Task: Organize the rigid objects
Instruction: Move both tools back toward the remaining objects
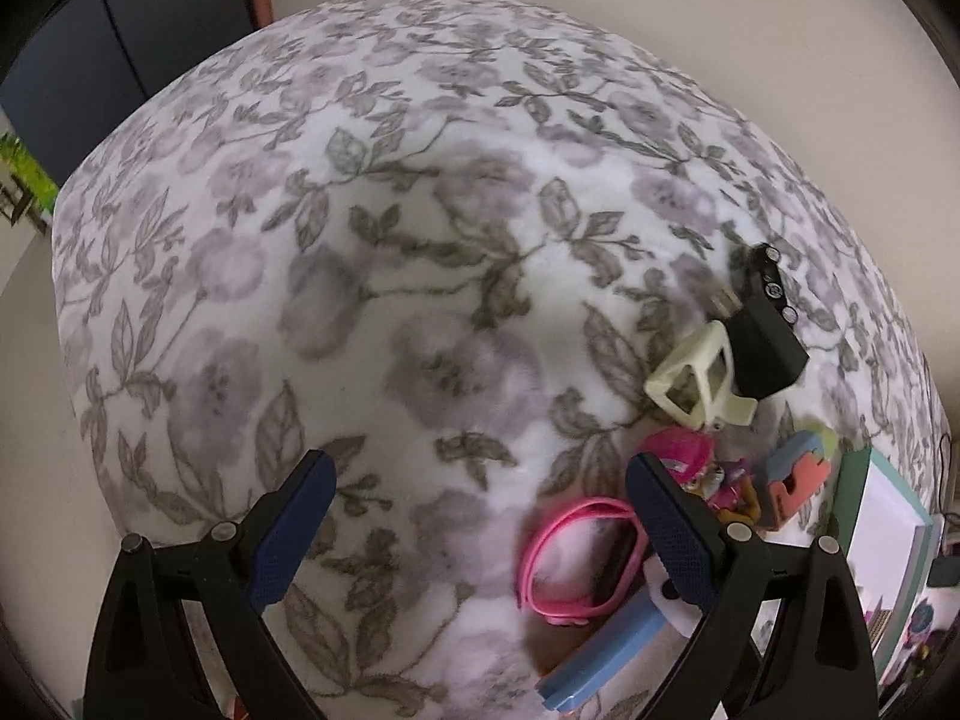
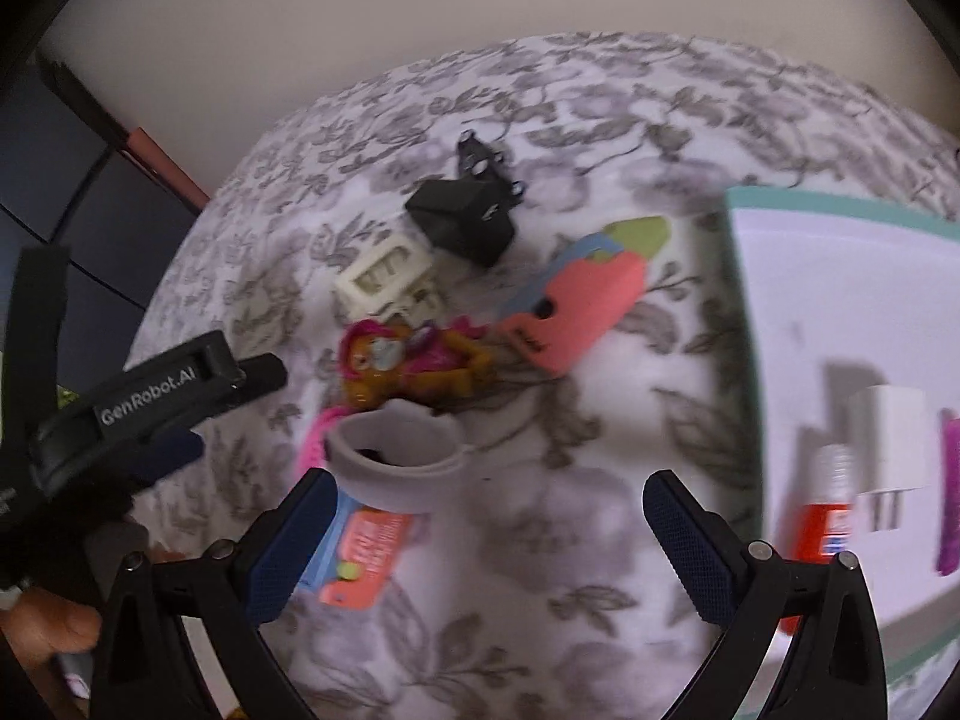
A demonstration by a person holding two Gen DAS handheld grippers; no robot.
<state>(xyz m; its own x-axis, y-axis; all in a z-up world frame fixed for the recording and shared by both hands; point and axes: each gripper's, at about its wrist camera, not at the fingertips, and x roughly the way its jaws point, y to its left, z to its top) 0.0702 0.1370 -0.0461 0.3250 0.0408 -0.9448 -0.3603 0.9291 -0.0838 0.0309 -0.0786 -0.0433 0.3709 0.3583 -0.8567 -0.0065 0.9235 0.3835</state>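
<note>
Small objects lie scattered on a floral blanket [image 1: 420, 210]. My left gripper [image 1: 480, 480] is open and empty over bare blanket, with a pink band [image 1: 576, 558] and a blue case [image 1: 606, 654] by its right finger. A cream frame piece [image 1: 699, 381], a black block [image 1: 762, 348], a toy figure [image 1: 720, 480] and a coral foam piece [image 1: 792, 480] lie beyond. My right gripper [image 2: 489, 492] is open and empty, just behind a grey ring [image 2: 399, 456]. The toy figure [image 2: 408, 366], coral foam piece [image 2: 576, 312], cream piece [image 2: 390, 282] and black block [image 2: 462, 216] lie ahead.
A teal-edged white tray [image 2: 774, 276] at the right holds a white plug [image 2: 894, 450], a red-labelled tube [image 2: 831, 510] and a purple item [image 2: 951, 498]. The left gripper's body [image 2: 150, 396] shows at the left. Dark furniture [image 1: 120, 48] stands behind the blanket.
</note>
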